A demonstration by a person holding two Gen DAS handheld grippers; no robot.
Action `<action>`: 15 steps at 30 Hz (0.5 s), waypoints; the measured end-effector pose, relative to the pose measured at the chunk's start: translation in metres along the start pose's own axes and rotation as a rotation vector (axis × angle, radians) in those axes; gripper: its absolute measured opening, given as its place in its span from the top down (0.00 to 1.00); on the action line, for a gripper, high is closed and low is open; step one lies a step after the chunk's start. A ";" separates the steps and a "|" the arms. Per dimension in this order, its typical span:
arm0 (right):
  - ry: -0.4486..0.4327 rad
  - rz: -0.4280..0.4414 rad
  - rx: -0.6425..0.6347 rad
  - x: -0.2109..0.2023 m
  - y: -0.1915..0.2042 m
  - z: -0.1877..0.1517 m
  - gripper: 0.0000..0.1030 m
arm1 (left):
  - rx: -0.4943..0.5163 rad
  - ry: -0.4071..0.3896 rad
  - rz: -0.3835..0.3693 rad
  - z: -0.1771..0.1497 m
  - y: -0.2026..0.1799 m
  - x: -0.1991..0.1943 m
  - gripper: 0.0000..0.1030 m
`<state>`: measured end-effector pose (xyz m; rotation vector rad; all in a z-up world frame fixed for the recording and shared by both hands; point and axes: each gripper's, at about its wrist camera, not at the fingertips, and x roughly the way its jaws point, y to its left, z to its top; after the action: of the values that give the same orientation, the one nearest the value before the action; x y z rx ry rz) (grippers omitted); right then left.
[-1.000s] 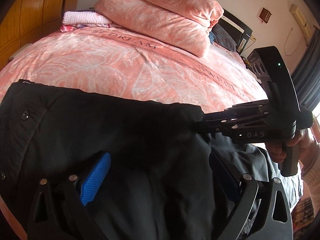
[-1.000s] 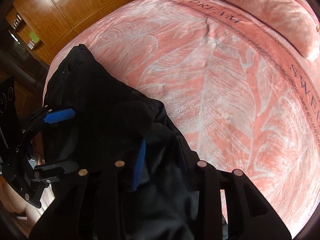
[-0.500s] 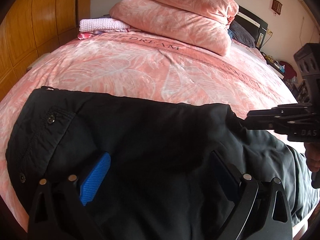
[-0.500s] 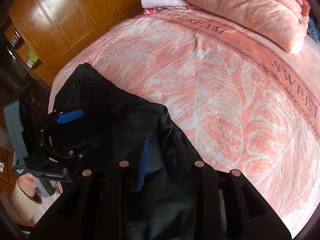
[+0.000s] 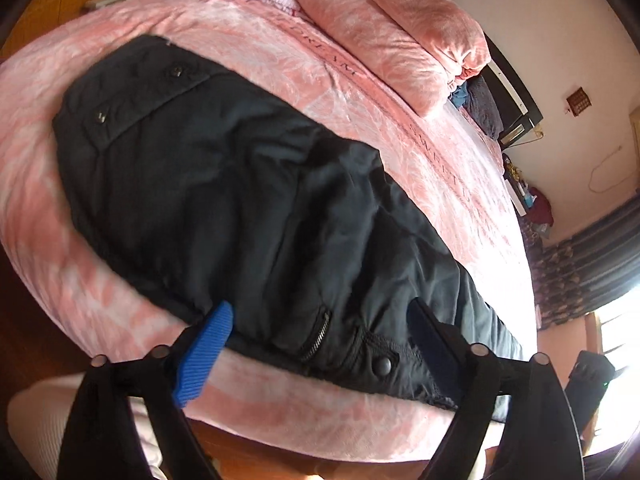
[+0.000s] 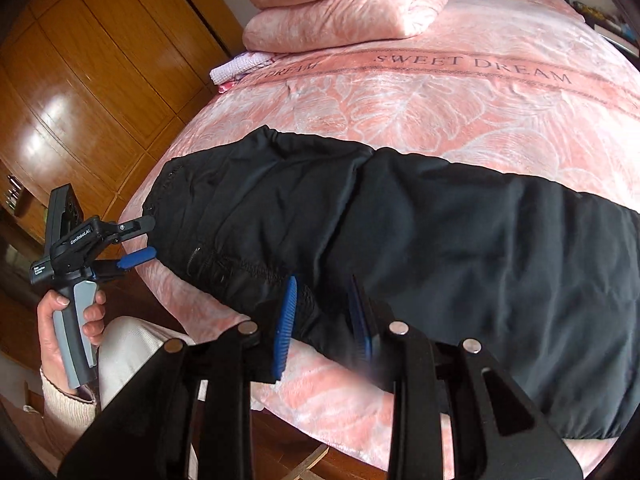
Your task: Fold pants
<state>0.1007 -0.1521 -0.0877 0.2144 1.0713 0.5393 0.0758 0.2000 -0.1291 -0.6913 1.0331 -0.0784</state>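
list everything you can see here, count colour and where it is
pants: one, black, lying along the near edge of the bed
bedspread: one, pink with a leaf pattern and lettering, covering the bed
folded blanket: one, pink, at the head of the bed
knitted cloth: one, white, folded, beside the blanket
wardrobe: one, brown wood, along the side of the bed
curtain: one, dark and patterned, by the bright window
left claw: one, black with blue pads, jaws closing around the pants' buttoned edge, not yet pressing
right claw: one, black with blue pads, shut on the pants' near edge
hand: one, cream sleeve, holding the left claw's handle
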 end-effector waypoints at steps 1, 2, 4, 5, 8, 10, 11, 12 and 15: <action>-0.007 0.018 0.005 -0.003 -0.001 -0.006 0.72 | -0.056 0.031 -0.013 -0.005 0.007 0.001 0.30; -0.017 0.031 0.015 -0.006 -0.002 -0.011 0.69 | -0.099 0.051 -0.023 -0.009 0.014 0.004 0.30; -0.045 0.035 0.030 -0.012 -0.002 -0.016 0.66 | -0.150 0.080 -0.040 -0.014 0.022 0.012 0.30; -0.057 0.041 0.033 -0.016 -0.002 -0.018 0.66 | -0.178 0.091 -0.058 -0.015 0.025 0.016 0.30; -0.085 0.052 0.038 -0.024 -0.004 -0.022 0.66 | -0.223 0.104 -0.079 -0.013 0.028 0.027 0.31; -0.097 0.033 0.027 -0.028 -0.004 -0.025 0.66 | -0.253 0.104 -0.089 -0.012 0.030 0.033 0.39; -0.102 0.020 0.019 -0.030 -0.005 -0.026 0.66 | -0.275 0.104 -0.101 -0.012 0.031 0.035 0.41; -0.103 0.013 0.015 -0.032 -0.006 -0.027 0.66 | -0.297 0.100 -0.123 -0.011 0.032 0.035 0.41; -0.113 0.020 0.042 -0.038 -0.013 -0.033 0.66 | -0.317 0.108 -0.128 -0.008 0.033 0.042 0.41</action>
<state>0.0621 -0.1855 -0.0794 0.2899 0.9718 0.5168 0.0833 0.2063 -0.1818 -1.0513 1.1159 -0.0637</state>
